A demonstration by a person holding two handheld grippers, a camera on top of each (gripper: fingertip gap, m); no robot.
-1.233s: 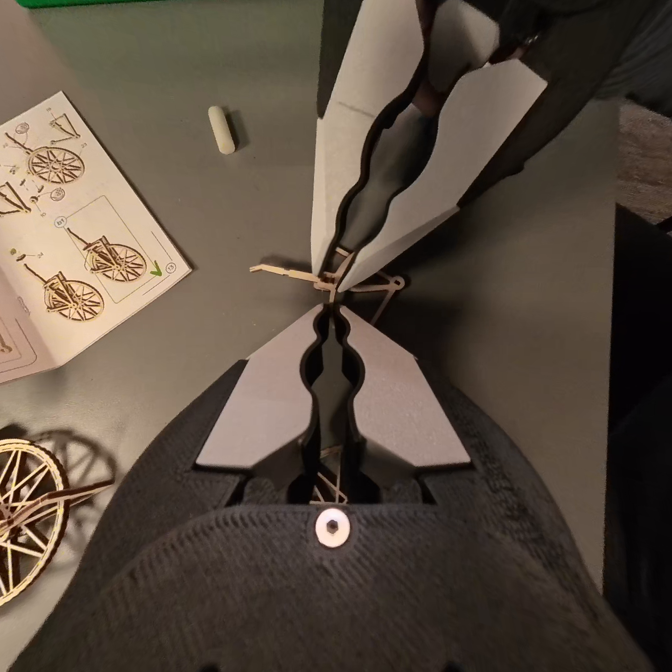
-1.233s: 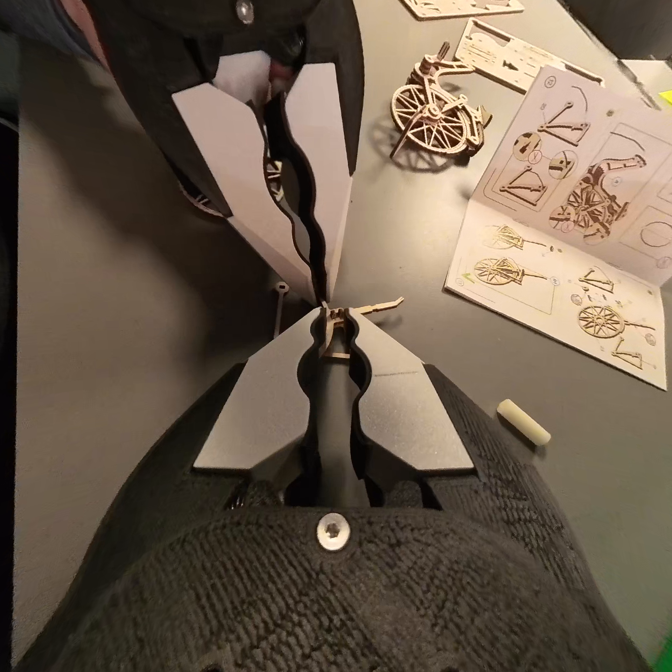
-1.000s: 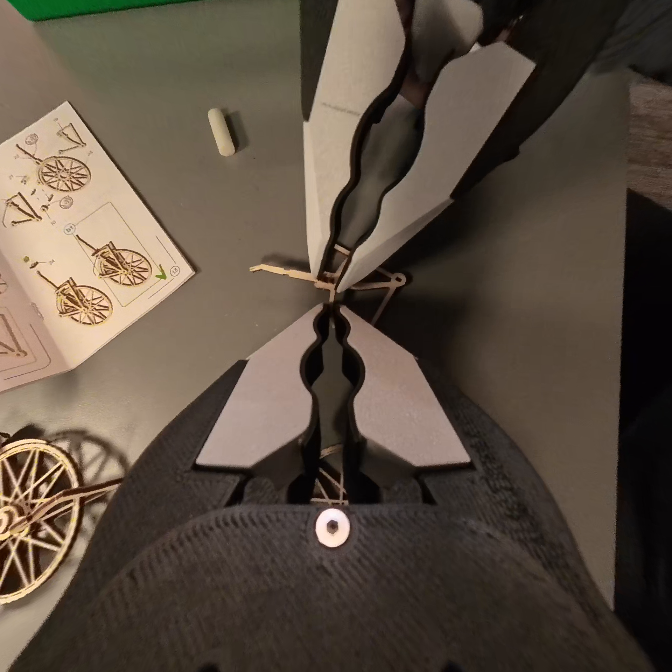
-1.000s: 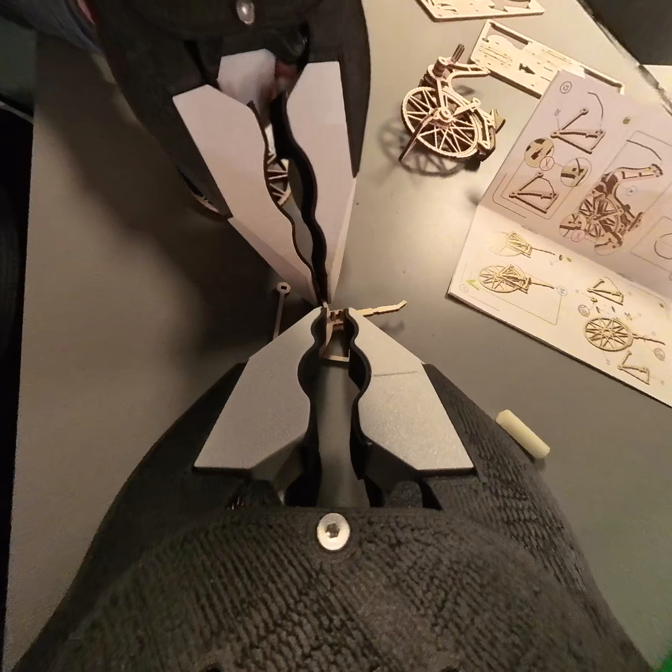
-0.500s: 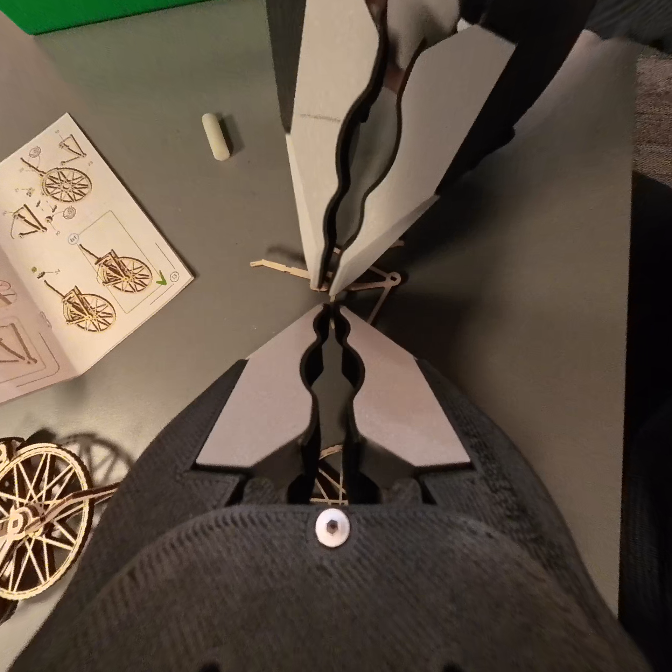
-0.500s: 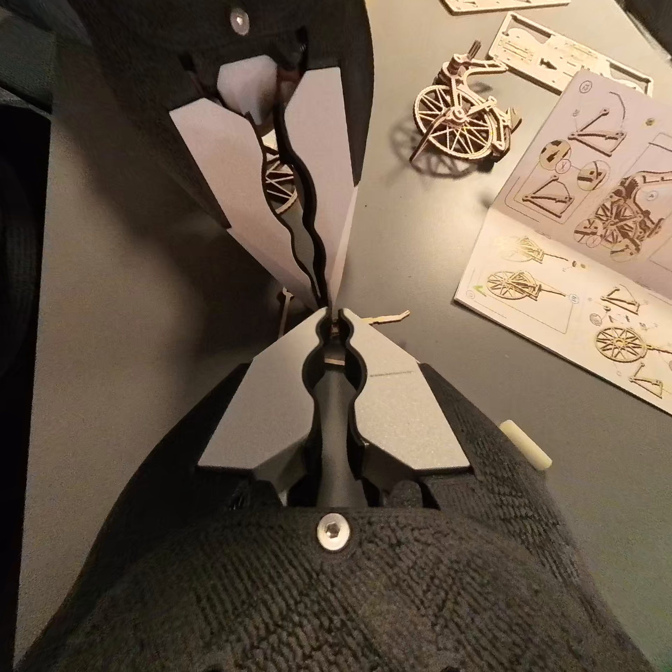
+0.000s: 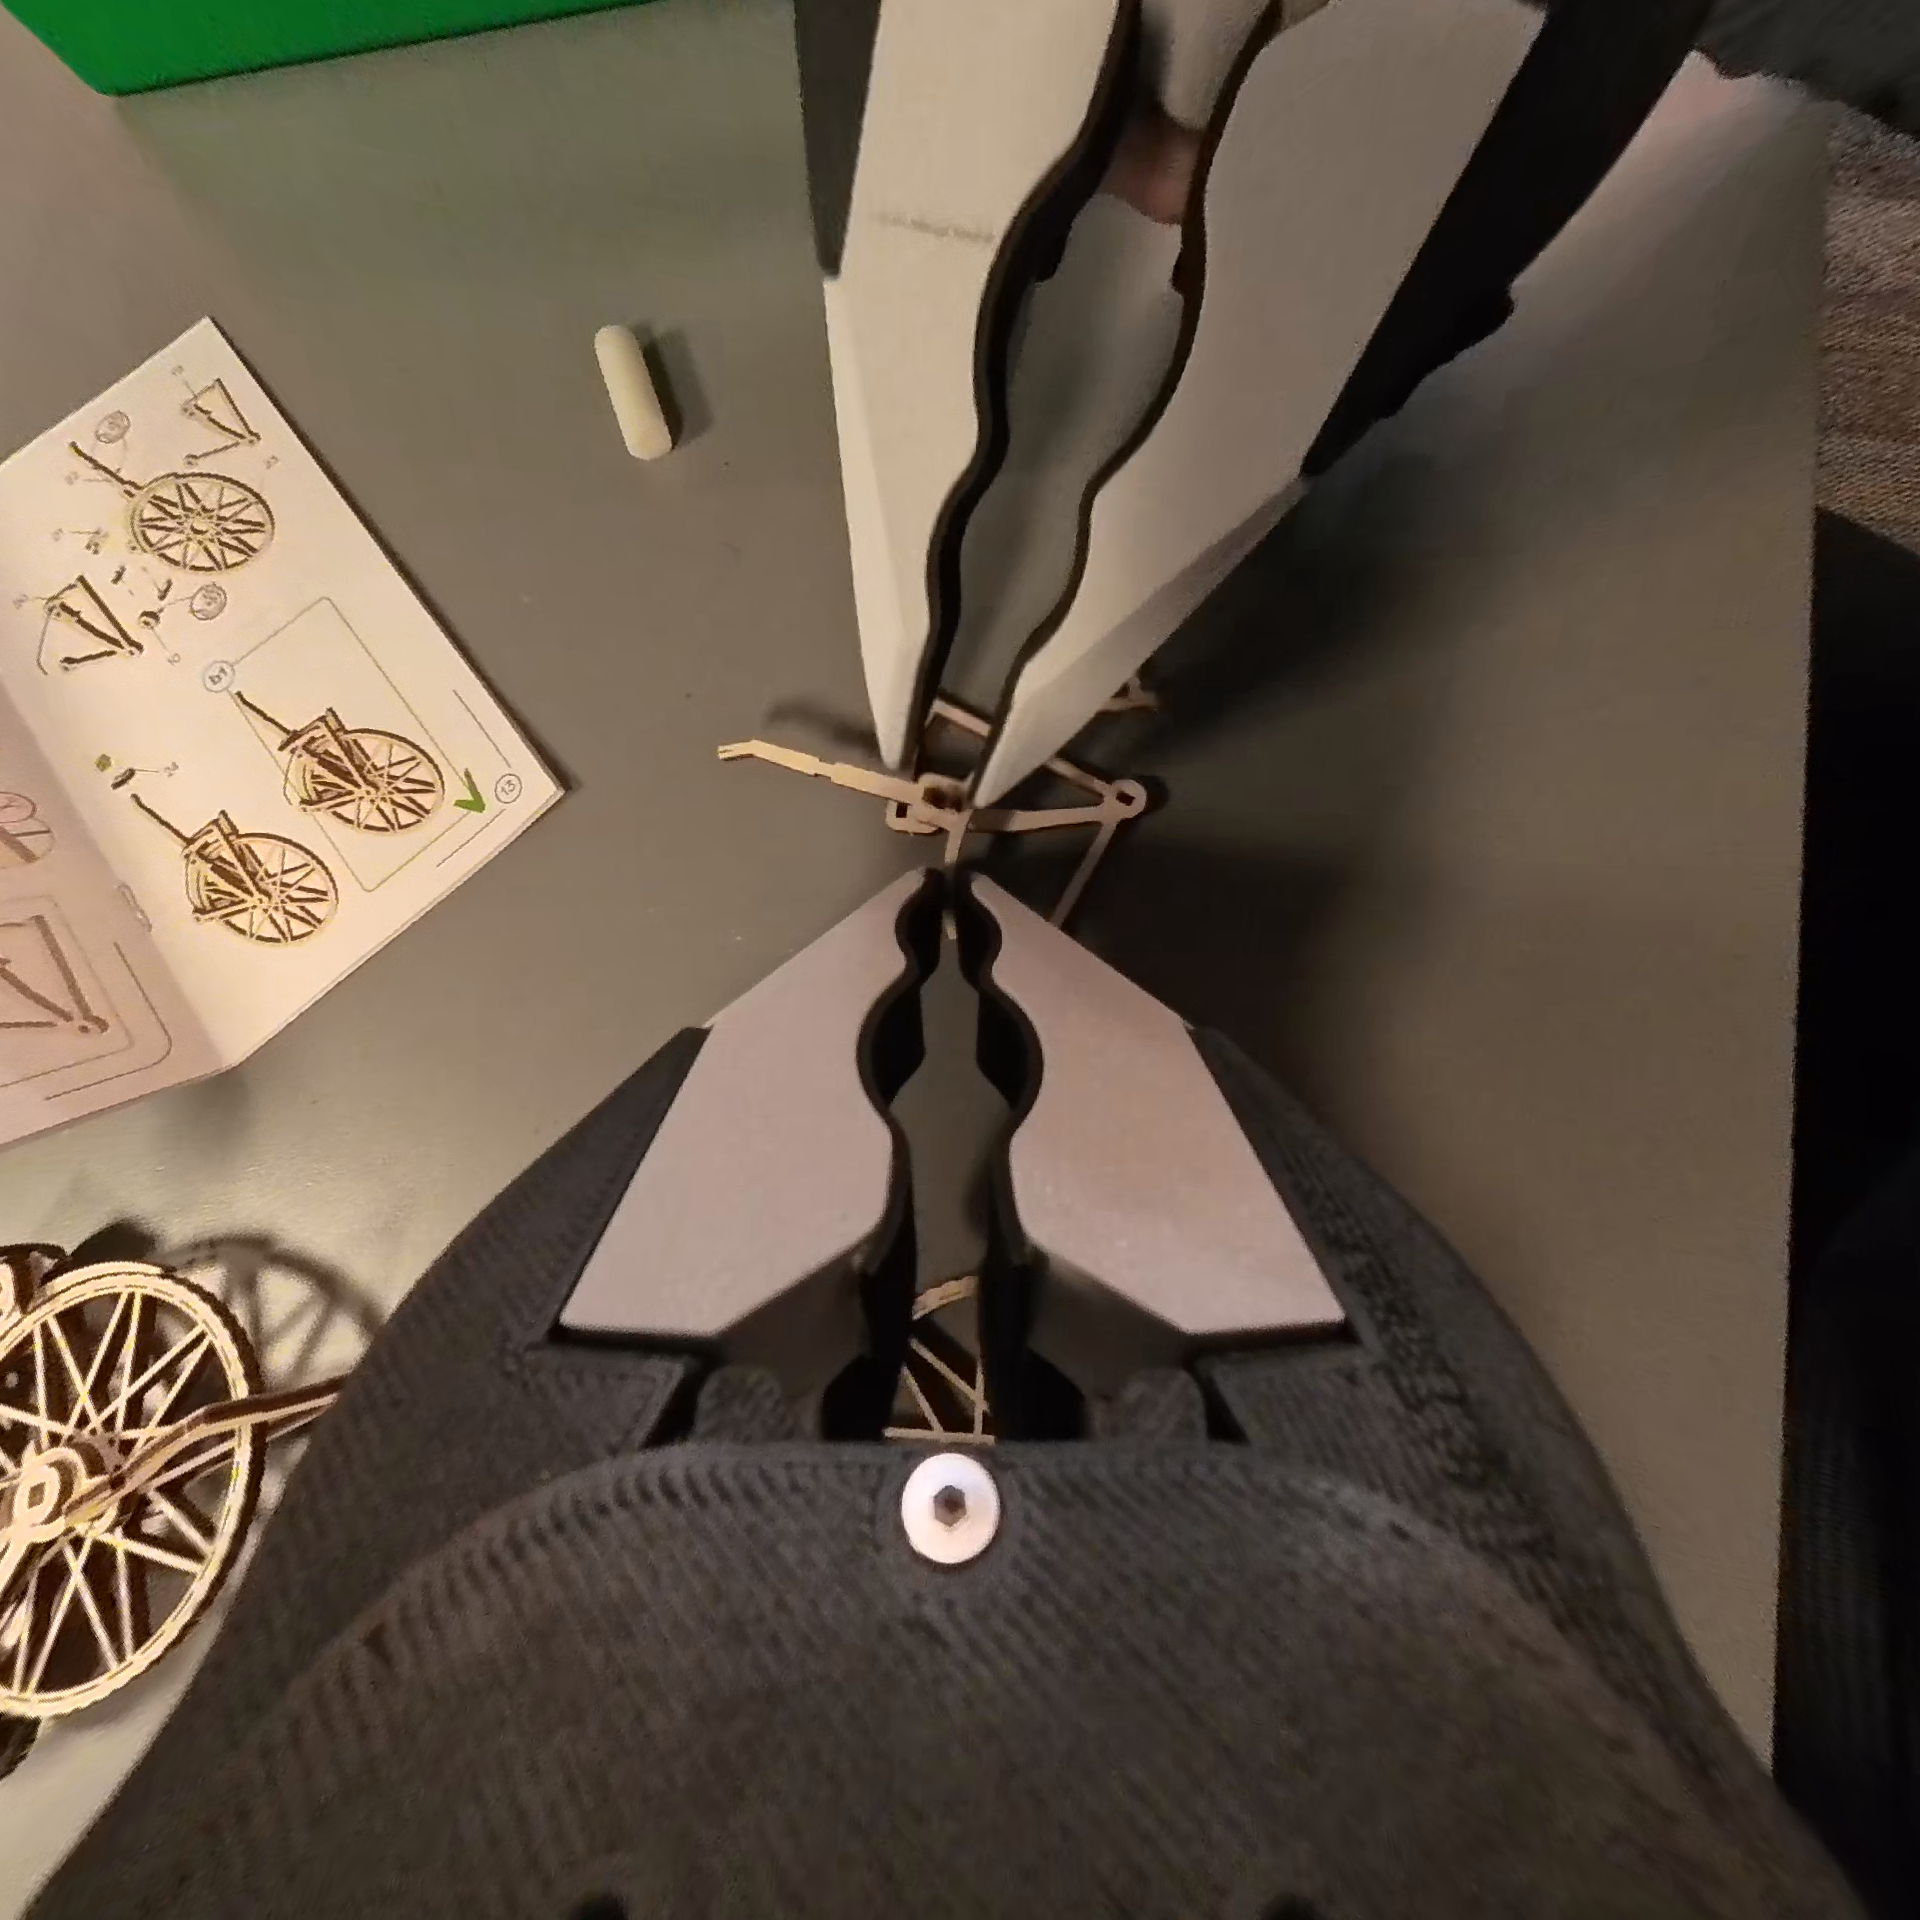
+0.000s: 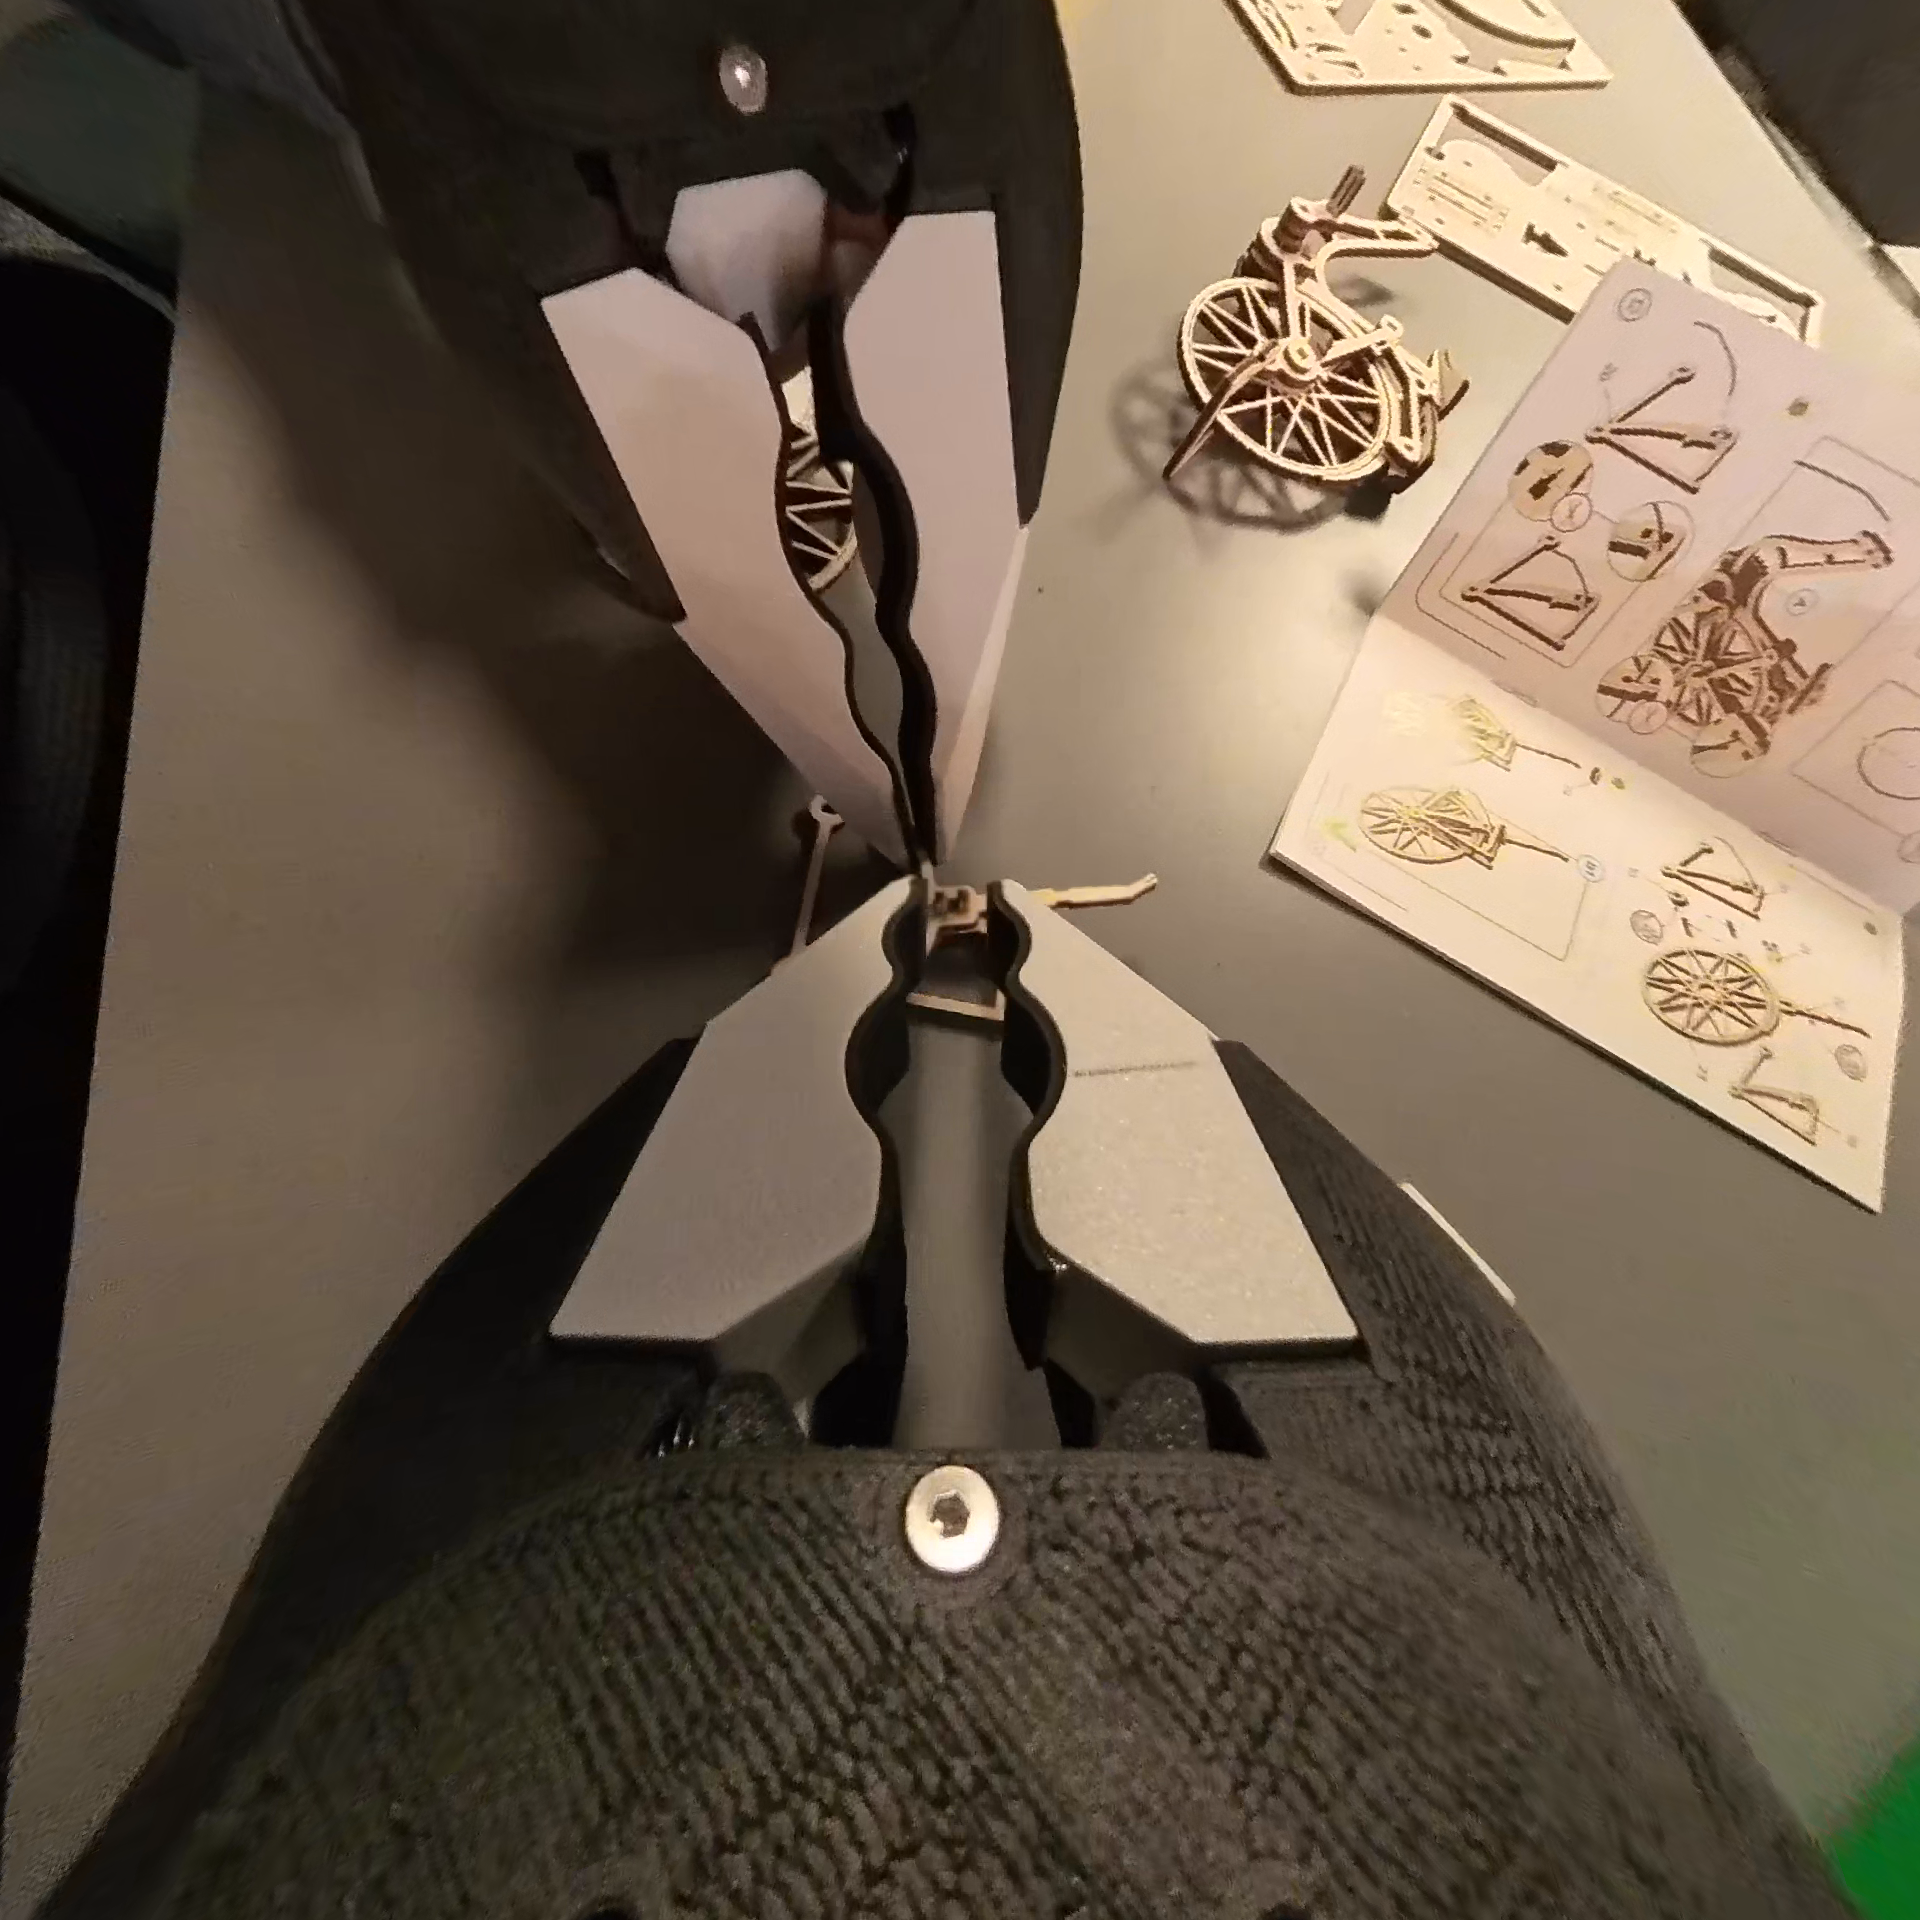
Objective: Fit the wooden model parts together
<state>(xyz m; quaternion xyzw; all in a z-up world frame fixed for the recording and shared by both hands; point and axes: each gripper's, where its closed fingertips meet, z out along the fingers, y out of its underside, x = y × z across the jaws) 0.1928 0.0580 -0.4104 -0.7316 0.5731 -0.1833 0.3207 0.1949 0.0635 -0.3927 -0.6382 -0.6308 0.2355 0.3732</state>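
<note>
Clearly frail, the thin wooden frame (image 7: 935, 810) pinched by the right gripper (image 8: 956, 894) and the pin-pinching left gripper (image 7: 948, 899) need hub-close holds.

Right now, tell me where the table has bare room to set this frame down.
Free: the grey table on the right gripper's left, bordered only by the dark table edge. In the left wrist view, bare table between the white peg and the green box. Crowded: around the instruction booklet, wheeled model and part sheets.
</note>
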